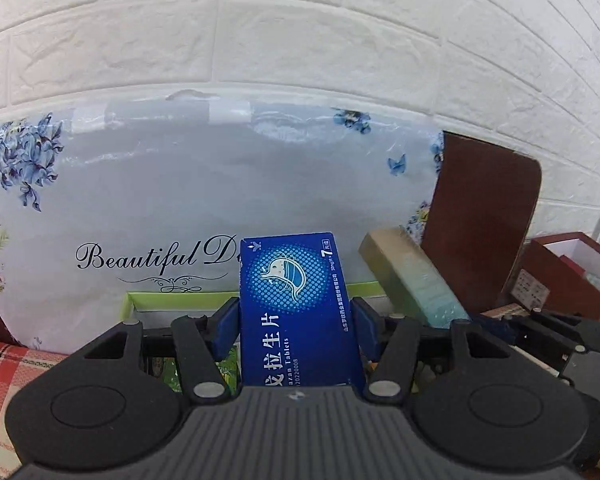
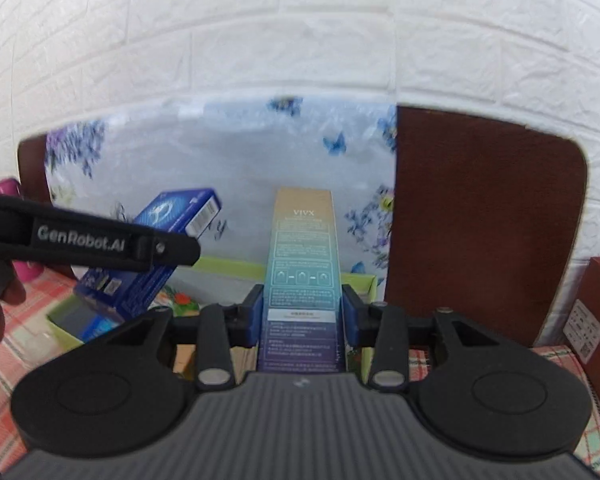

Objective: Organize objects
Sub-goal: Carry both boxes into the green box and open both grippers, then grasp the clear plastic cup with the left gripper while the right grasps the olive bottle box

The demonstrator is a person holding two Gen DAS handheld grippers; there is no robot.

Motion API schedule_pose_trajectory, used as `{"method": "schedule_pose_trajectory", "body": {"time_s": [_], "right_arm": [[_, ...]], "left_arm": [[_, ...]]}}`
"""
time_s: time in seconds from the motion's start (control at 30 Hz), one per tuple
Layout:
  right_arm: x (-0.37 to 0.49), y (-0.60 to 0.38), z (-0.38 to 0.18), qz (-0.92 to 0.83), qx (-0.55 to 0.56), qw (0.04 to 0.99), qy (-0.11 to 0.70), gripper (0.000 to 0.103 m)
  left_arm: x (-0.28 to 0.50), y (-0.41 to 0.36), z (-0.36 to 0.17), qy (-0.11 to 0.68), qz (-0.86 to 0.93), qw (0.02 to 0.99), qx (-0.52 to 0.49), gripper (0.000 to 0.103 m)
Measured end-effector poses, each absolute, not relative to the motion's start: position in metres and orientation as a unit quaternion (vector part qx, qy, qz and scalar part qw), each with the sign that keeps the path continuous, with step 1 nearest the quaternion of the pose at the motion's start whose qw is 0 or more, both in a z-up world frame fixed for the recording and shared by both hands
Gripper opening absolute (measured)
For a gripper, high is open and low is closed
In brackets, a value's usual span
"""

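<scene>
Item 1: blue tablet box (image 1: 298,304), clamped upright in my left claw (image 1: 296,328), pads pinching its two long sides; lower end runs down behind the claw body. Hangs over the green-rimmed tray (image 1: 172,300), nr its left half. From the right wrist view it reads tilted, not plumb.

Item 2: tall gradient carton (image 2: 302,276) marked VIVX, clamped in my right claw (image 2: 302,316), standing straight up along the fingers, over the tray's right side (my guess, as the base is out of sight).

Step in hand, as I judge it: set both boxes into the tray. To do it well: level the blue box first, lower each one straight, keep the two claws apart so they don't knock, and let go only once a base sits flat. Carton is tall and narrow, prob. tippy; lean it to the tray wall if it wobbles.

Surrounds: floral bag (image 1: 180,200) w/ script lettering behind the tray, dark red board (image 2: 488,220) right of it, red open box (image 1: 568,276) far right, white brick wall (image 1: 300,32), checked cloth (image 1: 4,368) on the table.

Not seen: tray floor mostly blocked by claw bodies; contents blurred (something colourful, can't name it). Pink thing (image 2: 8,192) at left edge cut off.
</scene>
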State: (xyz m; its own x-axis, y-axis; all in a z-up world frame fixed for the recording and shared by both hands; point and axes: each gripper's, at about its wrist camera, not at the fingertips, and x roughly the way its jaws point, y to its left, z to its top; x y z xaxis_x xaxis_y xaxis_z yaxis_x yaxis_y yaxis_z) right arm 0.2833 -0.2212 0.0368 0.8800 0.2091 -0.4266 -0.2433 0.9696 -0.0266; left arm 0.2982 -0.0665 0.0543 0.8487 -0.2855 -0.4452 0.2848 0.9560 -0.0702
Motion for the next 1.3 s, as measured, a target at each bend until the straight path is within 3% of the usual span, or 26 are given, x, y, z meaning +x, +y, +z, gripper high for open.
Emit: {"method": "schedule_pose_trajectory", "body": {"time_s": [0.07,0.27,0.53,0.83,1.3], "right_arm": [[0.287,-0.218,0.022,0.115,-0.058,0.966,0.225,0.053],[0.267,-0.224,0.014,0.104,-0.053,0.973,0.197,0.072],[0.219,-0.241,0.052,0.096,-0.018,0.983,0.156,0.083],[0.137,-0.253,0.062,0.094,0.008,0.983,0.159,0.089],[0.069,-0.252,0.009,0.089,0.058,0.962,0.253,0.089]], "left_arm": [[0.306,-0.067,0.04,0.246,-0.126,0.961,0.013,0.086],[0.297,-0.052,0.027,0.264,-0.126,0.956,-0.019,0.086],[0.245,-0.05,0.056,0.236,-0.128,0.963,-0.021,0.086],[0.16,-0.035,0.045,0.263,-0.101,0.959,-0.017,0.086],[0.11,0.006,-0.008,0.337,-0.055,0.937,-0.071,0.086]]}}
